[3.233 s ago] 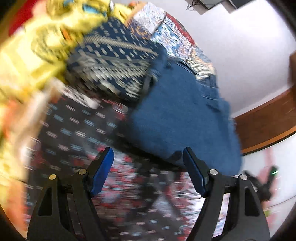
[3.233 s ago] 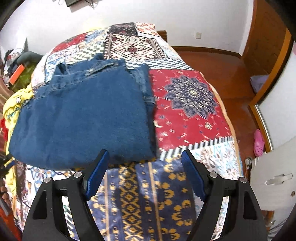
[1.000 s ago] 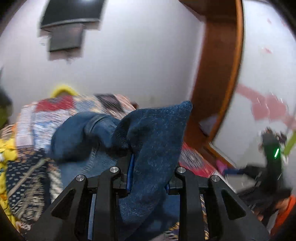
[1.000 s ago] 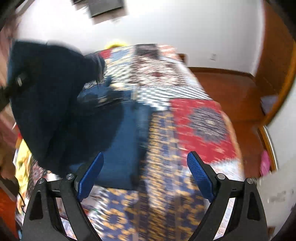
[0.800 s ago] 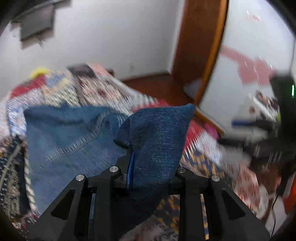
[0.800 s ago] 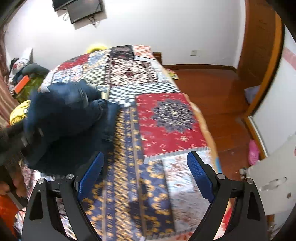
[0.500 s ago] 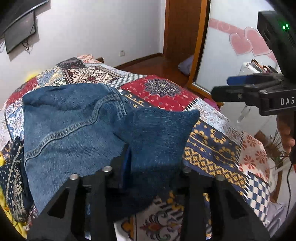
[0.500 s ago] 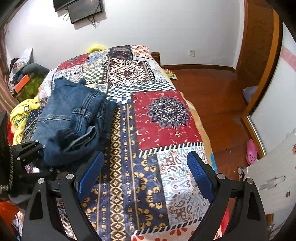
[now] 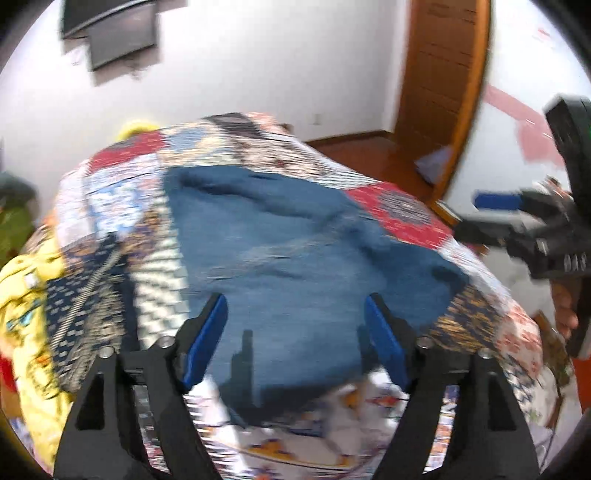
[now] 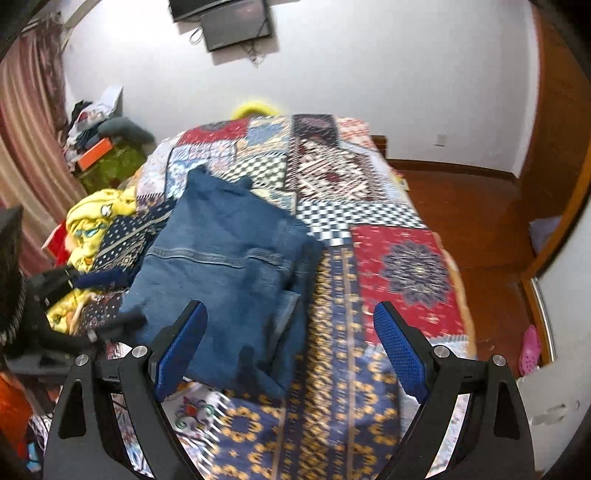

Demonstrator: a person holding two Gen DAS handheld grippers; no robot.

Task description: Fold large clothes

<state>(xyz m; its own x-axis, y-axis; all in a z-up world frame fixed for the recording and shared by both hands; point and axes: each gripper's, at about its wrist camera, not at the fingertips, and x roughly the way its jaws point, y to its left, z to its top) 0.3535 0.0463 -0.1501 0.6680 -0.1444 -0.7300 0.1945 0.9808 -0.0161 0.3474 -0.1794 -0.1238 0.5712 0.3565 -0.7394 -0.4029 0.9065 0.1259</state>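
Folded blue jeans (image 9: 295, 258) (image 10: 229, 273) lie on the patchwork bedspread (image 9: 406, 214) (image 10: 369, 229), toward its left side. My left gripper (image 9: 295, 332) hovers just above their near edge; its jaws are opening and nothing is between the blue pads. My right gripper (image 10: 288, 347) stands open over the jeans' near right corner and the quilt, holding nothing. The right gripper (image 9: 517, 206) also shows at the right edge of the left wrist view, held by a hand. In the right wrist view, the left gripper (image 10: 107, 299) reaches in from the left beside the jeans.
Yellow and dark patterned clothes (image 10: 99, 229) are heaped at the bed's left edge. A screen (image 10: 236, 22) hangs on the far wall. Wooden floor (image 10: 480, 206) and a wooden door frame (image 9: 443, 92) lie to the right. A pink shoe (image 10: 530, 349) sits on the floor.
The left gripper carried a fold of the jeans across, lowered it onto the pile and let go, its jaws spreading wide. The jeans now lie flat. The right gripper stayed open.
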